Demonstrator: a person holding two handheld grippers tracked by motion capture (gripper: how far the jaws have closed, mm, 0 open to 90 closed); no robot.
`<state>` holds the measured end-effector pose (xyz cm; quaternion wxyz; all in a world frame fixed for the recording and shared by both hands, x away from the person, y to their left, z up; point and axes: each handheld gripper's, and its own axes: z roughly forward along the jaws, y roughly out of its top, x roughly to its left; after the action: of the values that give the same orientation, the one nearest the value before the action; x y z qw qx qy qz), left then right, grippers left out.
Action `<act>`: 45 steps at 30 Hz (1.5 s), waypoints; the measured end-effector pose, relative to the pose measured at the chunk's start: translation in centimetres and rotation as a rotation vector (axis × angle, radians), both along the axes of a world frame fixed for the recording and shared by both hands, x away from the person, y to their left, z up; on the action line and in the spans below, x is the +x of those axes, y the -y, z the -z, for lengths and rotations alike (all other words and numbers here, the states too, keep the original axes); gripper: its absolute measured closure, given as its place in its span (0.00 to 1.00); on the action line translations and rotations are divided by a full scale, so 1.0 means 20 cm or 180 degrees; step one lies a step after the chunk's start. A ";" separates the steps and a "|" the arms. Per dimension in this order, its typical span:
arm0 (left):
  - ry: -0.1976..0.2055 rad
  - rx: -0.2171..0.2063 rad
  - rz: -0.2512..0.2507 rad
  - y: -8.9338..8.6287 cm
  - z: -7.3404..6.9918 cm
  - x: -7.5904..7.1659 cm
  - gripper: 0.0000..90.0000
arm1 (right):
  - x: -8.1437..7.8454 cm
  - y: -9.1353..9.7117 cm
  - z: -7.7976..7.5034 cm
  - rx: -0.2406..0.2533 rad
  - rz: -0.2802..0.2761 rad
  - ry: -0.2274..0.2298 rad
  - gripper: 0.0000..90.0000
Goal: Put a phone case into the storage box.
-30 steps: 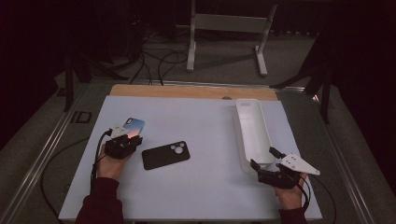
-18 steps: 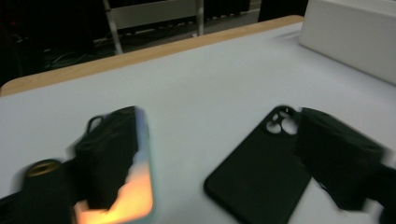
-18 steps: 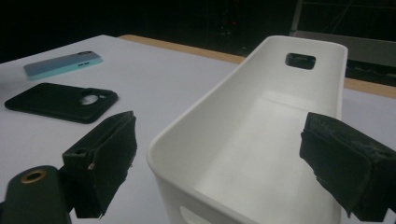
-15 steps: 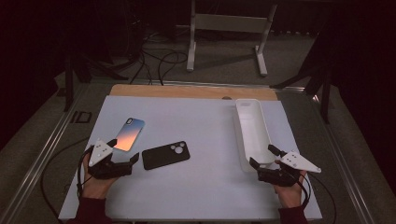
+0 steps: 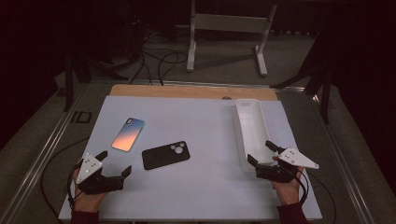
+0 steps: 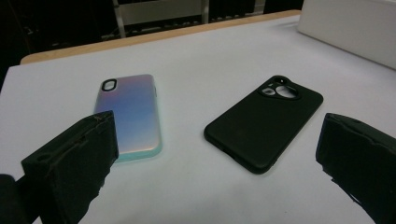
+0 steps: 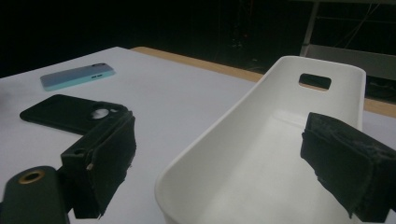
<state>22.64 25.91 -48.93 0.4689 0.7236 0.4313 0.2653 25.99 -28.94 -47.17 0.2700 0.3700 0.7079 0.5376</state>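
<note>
A white sheet covers most of the table, and everything sits in relation to the long white bin lying on its right part. The bin is narrow and open-topped, with a slot handle cut in its far end wall, and it looks empty inside.

Well to the left of the bin, near the middle of the sheet, a black phone case lies flat with its back and camera cut-out up. Farther left again, and a little farther from the person, lies a second phone case with a gradient finish running from blue to orange; it too lies back up. The two cases are close together but not touching.

The right gripper sits at the near end of the bin, held by the person's right hand. Its jaws stand wide apart with nothing between them, one on each side of the bin's near end.

The left gripper is far to the left of the bin, at the near left corner of the sheet, in the person's left hand. Its jaws are also spread wide and empty, and it points toward the two cases, stopping short of both.
</note>
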 end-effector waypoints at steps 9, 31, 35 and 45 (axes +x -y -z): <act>-0.0089 0.0018 -0.0094 -0.02 0.02 0.02 0.00 | -0.02 0.00 0.02 0.0015 0.0019 0.0002 0.11; -0.0436 0.0141 -0.0315 -0.03 -0.09 0.30 0.00 | -0.02 0.03 0.00 0.0037 0.0083 -0.0002 0.11; -0.0494 0.0243 -0.0323 -0.02 -0.10 0.36 0.00 | -0.02 0.03 0.00 0.0032 0.0089 -0.0002 0.11; -0.0653 0.0394 -0.0432 0.00 -0.10 0.52 0.00 | -0.02 0.03 0.01 0.0014 0.0095 -0.0008 0.11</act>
<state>33.05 25.90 -46.84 0.3578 0.7437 0.5078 0.2472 25.55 -29.45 -47.30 0.2763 0.3819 0.7014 0.5347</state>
